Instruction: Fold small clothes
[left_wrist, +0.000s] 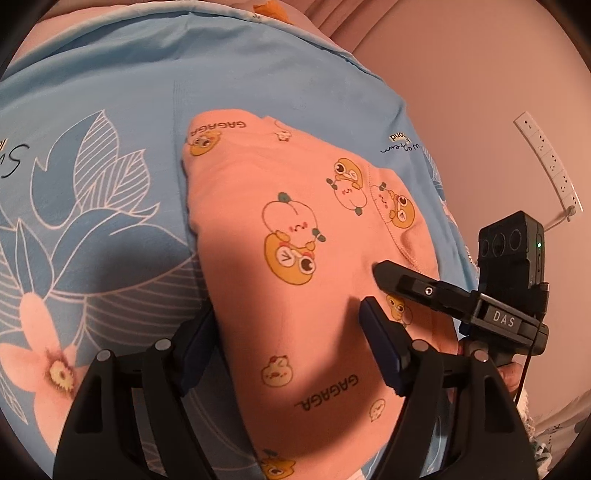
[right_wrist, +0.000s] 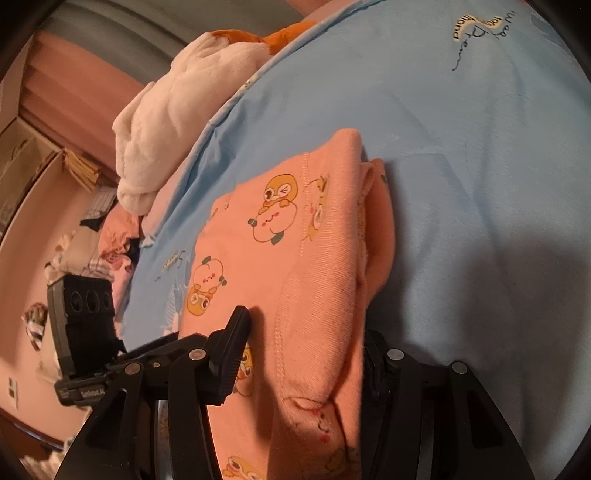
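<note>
A small pink garment (left_wrist: 295, 236) printed with cartoon ducks lies folded on the blue flowered bedsheet (left_wrist: 110, 110). My left gripper (left_wrist: 284, 354) is open, its fingers straddling the garment's near edge, the left finger partly tucked under the cloth. My right gripper (left_wrist: 391, 277) reaches in from the right onto the garment. In the right wrist view the garment (right_wrist: 295, 240) lies between the wide-spread fingers of my right gripper (right_wrist: 303, 365), with its ribbed hem and folded layers showing. The left gripper's camera block (right_wrist: 85, 317) shows at the left.
A pile of white and orange clothes (right_wrist: 177, 110) sits at the bed's far edge. More clothes (right_wrist: 110, 236) lie heaped beyond the bed. A wall with a white power strip (left_wrist: 550, 166) is to the right. The bedsheet (right_wrist: 461, 184) is bare around the garment.
</note>
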